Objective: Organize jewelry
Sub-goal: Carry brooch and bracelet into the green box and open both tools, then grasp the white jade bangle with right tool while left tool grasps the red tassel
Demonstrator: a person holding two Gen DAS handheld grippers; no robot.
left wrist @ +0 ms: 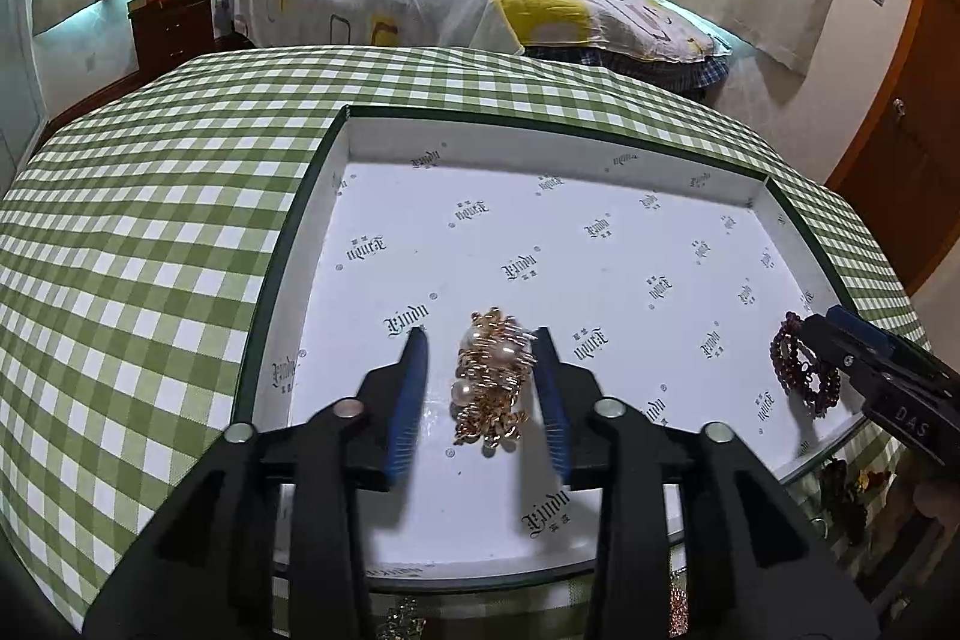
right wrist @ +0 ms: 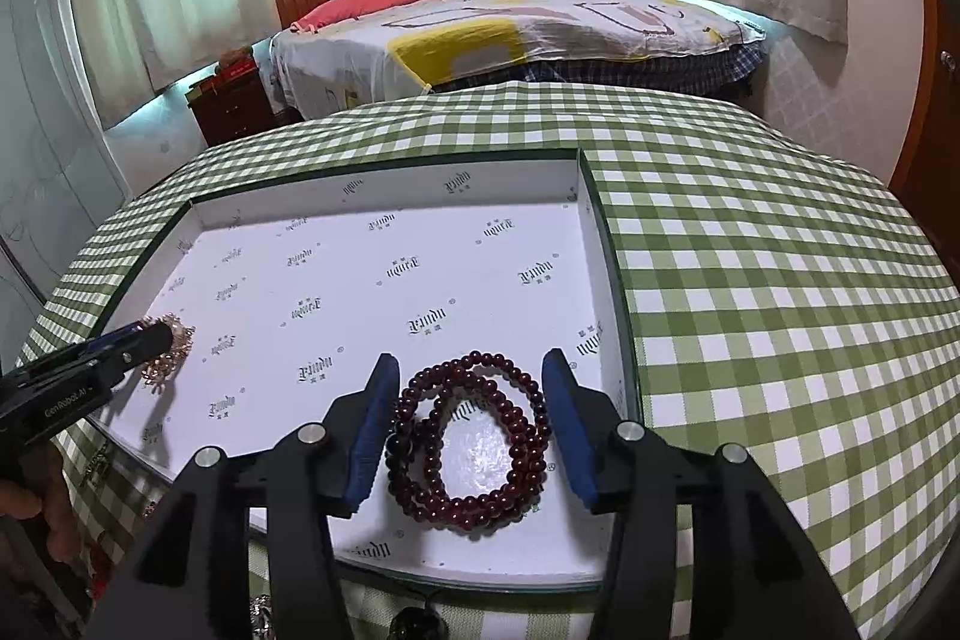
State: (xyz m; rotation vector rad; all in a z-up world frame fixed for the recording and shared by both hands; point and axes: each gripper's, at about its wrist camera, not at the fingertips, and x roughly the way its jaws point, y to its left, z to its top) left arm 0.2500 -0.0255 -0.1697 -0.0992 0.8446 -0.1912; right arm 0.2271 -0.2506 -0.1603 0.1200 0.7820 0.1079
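So on the left side, the left gripper (left wrist: pixel 487 379) has its jaws apart, and the gold pearl chain piece (left wrist: pixel 489 379) is lying right between them on the box floor, neither blue pad pressing on it. Looks like a drop-off that's basically done.

Over on the right, same story: the right gripper (right wrist: pixel 470 421) is parted too, with the dark red bead bracelet (right wrist: pixel 474 436) coiled flat between the pads. The left pad sits right up against the beads, but it doesn't look like it's squeezing.

Both pieces are inside the shallow white box (right wrist: pixel 384 208), near its front edge, on the green checked tablecloth (right wrist: pixel 750 280).

How far along? Two items in the box, I'd say, lots of bare floor beyond the fingertips. Below the jaws, past the box's near edge, there's more sparkly stuff (left wrist: pixel 843 490) waiting, though it's dark and half hidden down there, so I can't really say how many pieces. My guess is early to midway.
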